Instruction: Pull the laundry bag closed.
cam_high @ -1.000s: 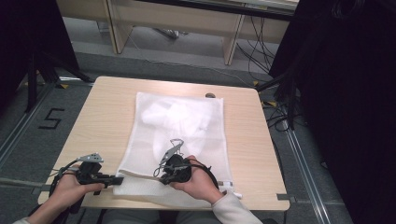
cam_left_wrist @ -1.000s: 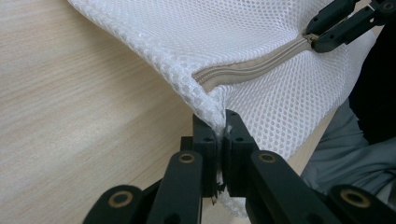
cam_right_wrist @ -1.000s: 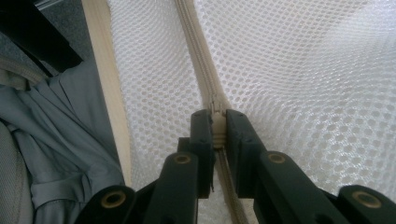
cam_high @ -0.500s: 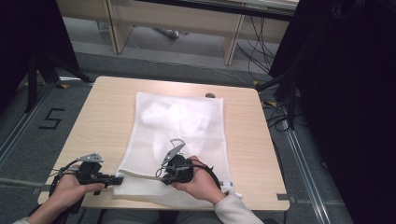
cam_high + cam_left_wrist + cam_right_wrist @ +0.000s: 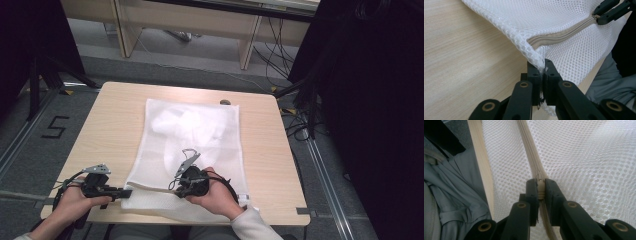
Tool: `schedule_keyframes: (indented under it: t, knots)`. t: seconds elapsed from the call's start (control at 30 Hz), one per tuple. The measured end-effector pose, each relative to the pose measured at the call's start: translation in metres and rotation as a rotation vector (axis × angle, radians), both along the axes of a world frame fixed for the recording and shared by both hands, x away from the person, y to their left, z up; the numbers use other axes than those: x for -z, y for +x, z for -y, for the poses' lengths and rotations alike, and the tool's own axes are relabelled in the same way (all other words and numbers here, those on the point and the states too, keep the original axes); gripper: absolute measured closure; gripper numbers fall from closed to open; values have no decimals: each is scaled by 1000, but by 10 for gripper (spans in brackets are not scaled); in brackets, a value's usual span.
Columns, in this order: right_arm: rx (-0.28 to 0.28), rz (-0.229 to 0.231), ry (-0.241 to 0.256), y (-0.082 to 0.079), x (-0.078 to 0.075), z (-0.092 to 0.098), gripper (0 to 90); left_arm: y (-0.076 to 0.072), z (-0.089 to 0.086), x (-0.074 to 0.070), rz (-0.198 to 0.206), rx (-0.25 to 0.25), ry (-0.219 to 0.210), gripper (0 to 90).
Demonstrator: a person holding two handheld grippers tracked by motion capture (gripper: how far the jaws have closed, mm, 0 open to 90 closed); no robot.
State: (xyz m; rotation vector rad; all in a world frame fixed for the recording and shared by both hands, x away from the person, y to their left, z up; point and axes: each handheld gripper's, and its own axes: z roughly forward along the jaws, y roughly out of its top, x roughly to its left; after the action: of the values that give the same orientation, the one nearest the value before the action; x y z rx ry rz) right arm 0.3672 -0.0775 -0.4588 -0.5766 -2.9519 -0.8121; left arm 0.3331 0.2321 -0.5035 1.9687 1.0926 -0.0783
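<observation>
L gripper (image 5: 126,192) & R gripper (image 5: 176,183) low, near edge, both jaws clamped.

1. A mesh laundry bag (image 5: 192,150) lies flat at the middle of the worktop (image 5: 110,125), reaching its near edge.
2. The left gripper (image 5: 127,192) sits at the bag's near left corner.
3. The right gripper (image 5: 181,186) rests on the zipper (image 5: 534,162) along the near edge, right of the left gripper.
4. Bundled cloth (image 5: 187,125) lies inside the bag's far half.

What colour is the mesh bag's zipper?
Beige, against the white mesh bag; the zipper shows best in the left gripper view.
</observation>
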Motion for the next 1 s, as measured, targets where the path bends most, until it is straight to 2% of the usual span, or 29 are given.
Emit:
schedule_keyframes:
  t: [0.1,0.2,0.23,0.3,0.47,0.73,0.83,0.9,1.0]
  knots:
    - [6,-2,5,0,0,3,823,1,-1,-1,-14,16,8,854]
    - [7,-1,3,0,-1,5,822,0,0,0,0,-4,-2,854]
    - [8,-5,3,0,-1,6,822,0,0,-1,-5,0,12,854]
    - [10,-6,10,0,-1,7,822,1,-1,-1,-12,13,9,854]
    - [15,5,10,0,-2,9,822,1,-1,-1,-15,14,9,854]
    - [14,-1,2,-1,-3,12,822,1,-1,-1,-16,14,9,854]
    - [15,3,5,-1,-3,14,822,1,-1,-1,-14,14,8,854]
    - [18,3,12,-1,-3,14,822,0,0,0,5,-6,-2,854]
    - [19,-3,5,-2,-3,15,822,0,0,0,3,-4,-2,854]
